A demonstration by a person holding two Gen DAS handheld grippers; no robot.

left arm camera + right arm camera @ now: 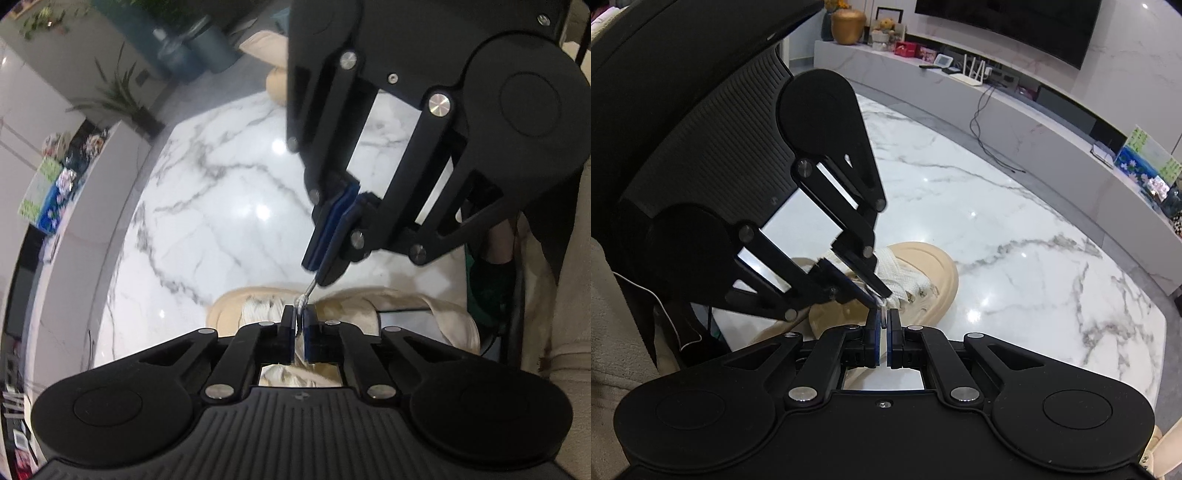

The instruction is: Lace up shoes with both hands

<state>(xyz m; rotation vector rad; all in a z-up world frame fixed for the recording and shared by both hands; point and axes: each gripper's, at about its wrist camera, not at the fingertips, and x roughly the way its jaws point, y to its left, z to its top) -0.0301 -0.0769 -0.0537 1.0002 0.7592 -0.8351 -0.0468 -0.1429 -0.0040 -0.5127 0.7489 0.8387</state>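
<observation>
A beige shoe (227,312) (934,266) with a white lace (301,301) (905,273) lies on the white marble table (221,192) (1034,240). My left gripper (298,321) (878,295) is shut on the lace end just above the shoe's tongue. My right gripper (317,276) (884,320) comes in from above in the left wrist view and is shut on the thin stiff tip of the same lace (309,287). The two pairs of fingertips nearly touch. The eyelets under them are hidden.
A low grey-white media console (1015,110) curves around the far side of the table, carrying a router (971,74), cables, boxes and a gold vase (847,26). Potted plants (118,92) stand beyond the table. A cream sofa (569,332) is close on the right.
</observation>
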